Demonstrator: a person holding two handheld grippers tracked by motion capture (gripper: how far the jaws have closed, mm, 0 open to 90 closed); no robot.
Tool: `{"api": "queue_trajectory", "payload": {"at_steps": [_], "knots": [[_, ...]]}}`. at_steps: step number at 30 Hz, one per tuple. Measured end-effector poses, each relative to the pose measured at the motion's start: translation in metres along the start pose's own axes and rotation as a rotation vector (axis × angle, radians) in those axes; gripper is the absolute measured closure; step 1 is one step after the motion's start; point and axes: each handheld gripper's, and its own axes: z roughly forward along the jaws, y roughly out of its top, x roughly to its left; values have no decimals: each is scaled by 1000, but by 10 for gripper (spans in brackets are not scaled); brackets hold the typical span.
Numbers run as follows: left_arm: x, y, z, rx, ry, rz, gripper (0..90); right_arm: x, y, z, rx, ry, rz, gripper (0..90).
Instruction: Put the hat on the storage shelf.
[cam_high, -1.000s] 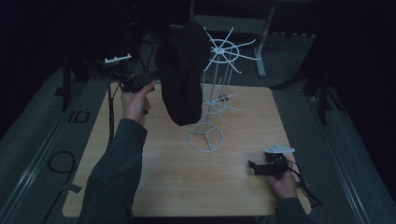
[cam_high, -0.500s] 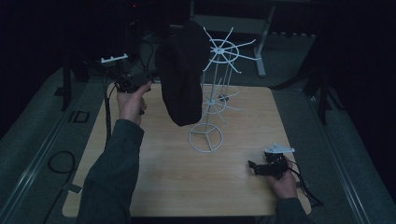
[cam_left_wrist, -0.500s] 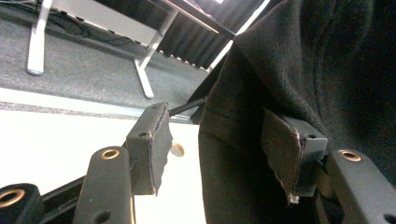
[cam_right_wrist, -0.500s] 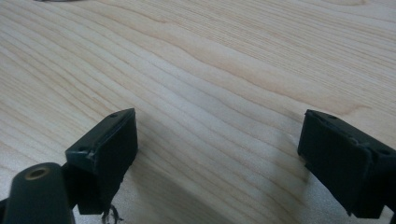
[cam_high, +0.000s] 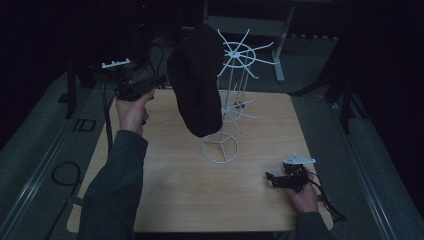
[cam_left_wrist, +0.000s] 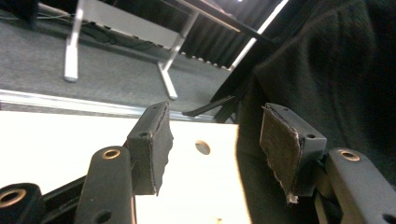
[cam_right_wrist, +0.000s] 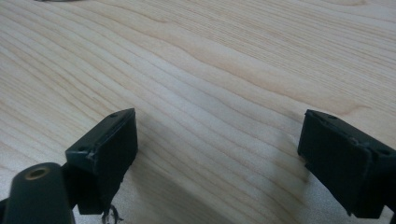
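A dark, soft fabric hat (cam_high: 196, 85) is seen hanging from the upper arms of a white wire rack with a round base (cam_high: 220, 147), which stands near the middle of the light wooden counter (cam_high: 190, 190). The hat droops down the rack's left side, its lower end hanging above the counter, close to the base ring.

The left gripper (cam_high: 159, 80) is held raised over the far left corner of the counter and is pointed towards the hat, its tips just beside the fabric. In the left gripper view, the jaws are seen parted with a clear gap between them, and nothing is clamped. The dark fabric (cam_left_wrist: 327, 70) is seen right against the far side of one padded jaw, but whether it is touched cannot be told. Past the gap, the pale counter (cam_left_wrist: 56, 140) and grey carpet are seen.

The right gripper (cam_high: 270, 179) is held low at the near right corner of the counter, well apart from the rack. In the right gripper view, its jaws are spread wide over the bare wood grain (cam_right_wrist: 210, 70), and nothing is held.
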Motion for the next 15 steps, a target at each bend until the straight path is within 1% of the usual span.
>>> {"api": "queue_trajectory", "payload": {"at_steps": [2, 3, 4, 5, 6, 9, 10, 12, 14, 15], "knots": [[2, -1, -1, -6, 2, -3, 438, 0, 0, 0, 0, 0, 0, 118], [5, -3, -3, -12, -3, -17, 438, 0, 0, 0, 0, 0, 0, 118], [11, -5, -5, -1, 20, -19, 438, 0, 0, 0, 0, 0, -1, 118], [11, -5, -5, -1, 20, -19, 439, 0, 0, 0, 0, 0, -1, 118], [13, -7, -6, 1, 30, -16, 439, 0, 0, 0, 0, 0, -1, 118], [20, -11, -11, -6, 30, -35, 439, 0, 0, 0, 0, 0, 0, 118], [22, -12, -13, -2, 49, -29, 439, 0, 0, 0, 0, -1, 0, 118], [24, -15, -19, 0, 69, -6, 439, 0, 0, 0, 1, -1, -1, 119], [25, -15, -21, -2, 70, -5, 439, 0, 0, 0, 1, 0, -1, 119], [26, -16, -22, -2, 77, -1, 439, 0, 0, 0, 1, 0, 0, 119]]}}
